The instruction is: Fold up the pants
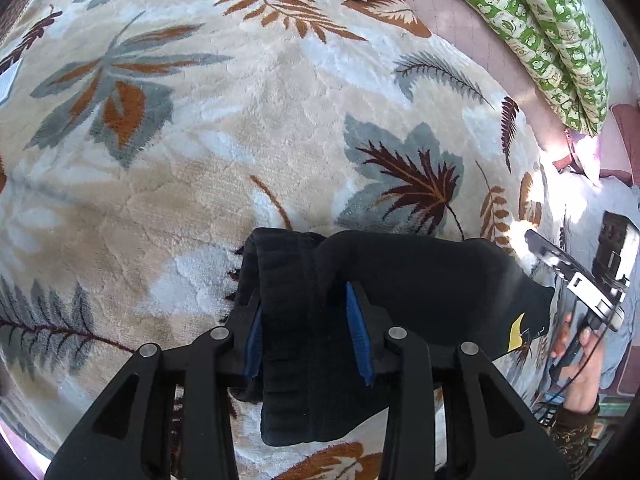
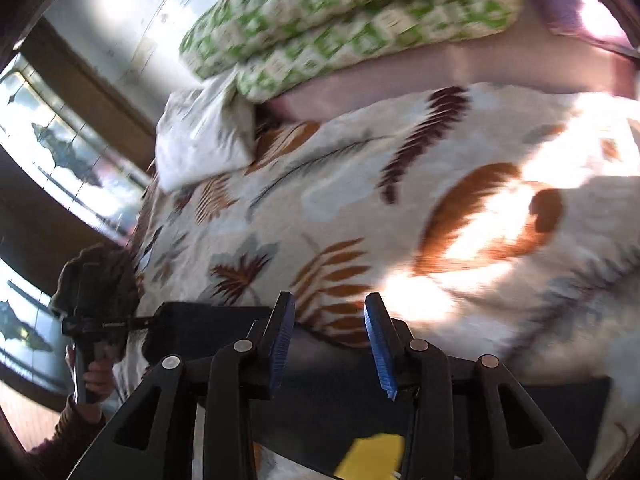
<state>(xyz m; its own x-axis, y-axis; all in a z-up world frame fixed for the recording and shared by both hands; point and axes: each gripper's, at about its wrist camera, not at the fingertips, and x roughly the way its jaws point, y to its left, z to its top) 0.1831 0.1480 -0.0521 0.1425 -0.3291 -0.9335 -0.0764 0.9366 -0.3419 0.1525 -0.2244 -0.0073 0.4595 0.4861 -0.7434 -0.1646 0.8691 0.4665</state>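
Dark pants (image 1: 420,280) lie folded in a bundle on a leaf-patterned blanket (image 1: 240,100); a yellow tag (image 1: 518,332) shows at their right edge. My left gripper (image 1: 304,292) points steeply down over the bundle's left part. A thick ridge of cloth fills the gap between its blue pads (image 1: 358,328). In the right wrist view, which is blurred, my right gripper (image 2: 328,300) stands open above the pants (image 2: 320,392), only blanket (image 2: 400,200) showing between its fingers. The yellow tag (image 2: 372,456) lies below it. That gripper (image 1: 576,276) also appears at the left view's right edge, held by a hand (image 1: 580,368).
Green-and-white patterned cushions (image 1: 552,32) lie along the bed's far side on a pink sheet (image 1: 460,20). A white pillow (image 2: 200,140) sits beside them. Windows (image 2: 60,140) are at the left of the right wrist view, where a hand (image 2: 96,376) holds the left gripper's handle.
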